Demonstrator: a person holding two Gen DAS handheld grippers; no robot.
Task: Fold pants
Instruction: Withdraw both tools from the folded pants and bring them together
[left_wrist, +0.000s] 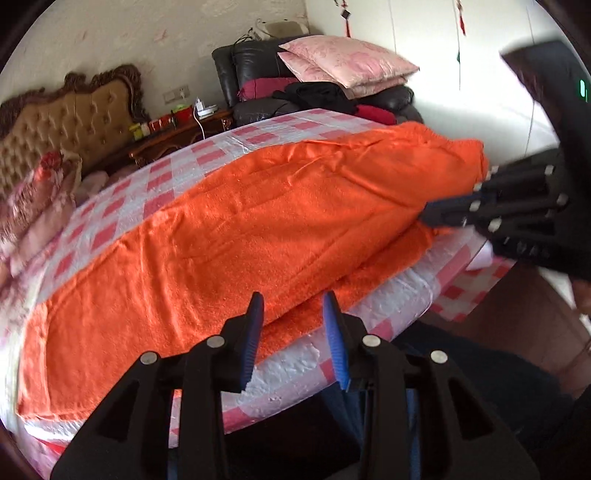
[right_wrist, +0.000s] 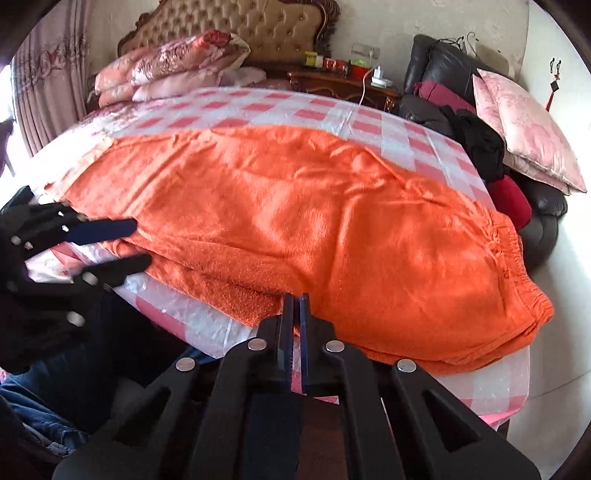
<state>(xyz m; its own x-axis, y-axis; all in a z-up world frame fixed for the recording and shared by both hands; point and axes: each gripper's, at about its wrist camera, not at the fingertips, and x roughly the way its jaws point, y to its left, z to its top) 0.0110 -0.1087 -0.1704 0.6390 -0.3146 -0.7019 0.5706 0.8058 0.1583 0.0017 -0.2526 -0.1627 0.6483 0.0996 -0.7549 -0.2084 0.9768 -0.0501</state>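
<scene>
The pants are bright orange, made of a thick fleecy cloth, and lie stretched long across the bed's checked pink-and-white cover. They are folded lengthwise, one leg laid over the other, with the lower layer peeking out along the near edge. The gathered elastic waistband sits at the right end in the right wrist view, bunched and slightly raised; the leg ends reach toward the other side, lying flat with soft wrinkles along the length.

Tufted headboard, black leather sofa, pink pillows, white walls
</scene>
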